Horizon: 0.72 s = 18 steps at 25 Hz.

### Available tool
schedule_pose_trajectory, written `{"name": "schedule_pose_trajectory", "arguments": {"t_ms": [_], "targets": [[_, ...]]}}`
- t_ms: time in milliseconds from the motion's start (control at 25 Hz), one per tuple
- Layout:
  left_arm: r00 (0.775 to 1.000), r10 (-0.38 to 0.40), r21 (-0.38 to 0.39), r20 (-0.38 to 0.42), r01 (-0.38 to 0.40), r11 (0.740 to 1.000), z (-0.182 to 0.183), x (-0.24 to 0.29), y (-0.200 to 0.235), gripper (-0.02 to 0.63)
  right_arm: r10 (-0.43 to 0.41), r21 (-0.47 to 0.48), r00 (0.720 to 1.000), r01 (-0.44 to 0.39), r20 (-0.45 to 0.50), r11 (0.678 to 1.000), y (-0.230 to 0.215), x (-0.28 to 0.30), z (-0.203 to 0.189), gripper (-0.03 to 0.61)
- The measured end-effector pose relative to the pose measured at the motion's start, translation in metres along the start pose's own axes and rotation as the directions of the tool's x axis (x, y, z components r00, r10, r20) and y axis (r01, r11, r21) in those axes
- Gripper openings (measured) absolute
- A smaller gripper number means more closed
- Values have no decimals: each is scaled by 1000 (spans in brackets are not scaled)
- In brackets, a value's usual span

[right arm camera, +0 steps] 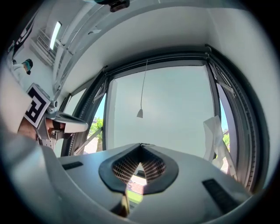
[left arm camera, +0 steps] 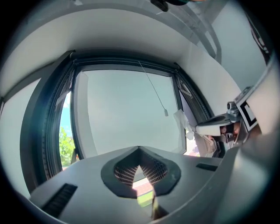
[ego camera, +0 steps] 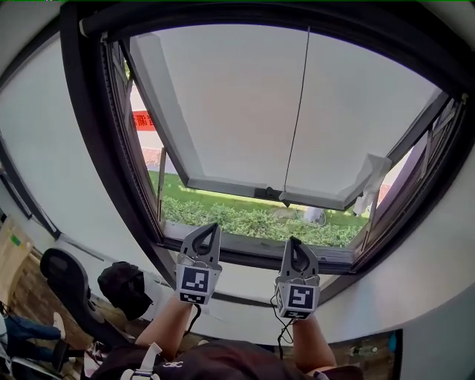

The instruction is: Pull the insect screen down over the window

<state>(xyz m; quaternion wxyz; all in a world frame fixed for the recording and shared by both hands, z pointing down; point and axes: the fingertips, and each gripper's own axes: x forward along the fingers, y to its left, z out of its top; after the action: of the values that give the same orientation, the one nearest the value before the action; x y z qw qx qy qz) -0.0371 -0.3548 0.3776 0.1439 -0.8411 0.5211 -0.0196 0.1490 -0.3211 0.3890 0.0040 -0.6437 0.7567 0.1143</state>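
The window's dark frame fills the head view, and its pale sash is tilted outward at the bottom. A thin pull cord hangs from the dark top rail and ends in a small pull piece in front of the sash's lower edge. I cannot make out any screen drawn over the opening. My left gripper and right gripper are raised side by side below the sill, both shut with nothing in them. The cord's end hangs well ahead of each gripper.
A crumpled white sheet hangs at the sash's right corner. Outside lie a green hedge and a red banner. A black bag and a dark chair stand at lower left by the wall.
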Motion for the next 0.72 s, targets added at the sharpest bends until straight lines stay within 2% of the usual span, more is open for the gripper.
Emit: {"name": "schedule_pose_trajectory", "arguments": {"t_ms": [120, 240, 320, 480, 720], "targets": [[999, -18, 148, 27, 14, 989, 16, 2, 9, 3, -47, -54, 999, 47, 5, 997, -18, 0, 11, 6], [998, -51, 269, 31, 40, 962, 29, 5, 17, 3, -100, -189, 994, 105, 40, 976, -35, -3, 35, 6], [998, -48, 349, 37, 32, 936, 43, 5, 24, 3, -122, -310, 990, 137, 69, 941, -47, -5, 52, 6], [995, 3, 501, 102, -54, 864, 84, 5, 51, 9, -147, -511, 980, 196, 135, 837, -72, -7, 95, 6], [978, 54, 623, 201, -170, 764, 153, -1, 93, 9, -179, -615, 958, 280, 223, 737, -110, -13, 161, 7]]}}
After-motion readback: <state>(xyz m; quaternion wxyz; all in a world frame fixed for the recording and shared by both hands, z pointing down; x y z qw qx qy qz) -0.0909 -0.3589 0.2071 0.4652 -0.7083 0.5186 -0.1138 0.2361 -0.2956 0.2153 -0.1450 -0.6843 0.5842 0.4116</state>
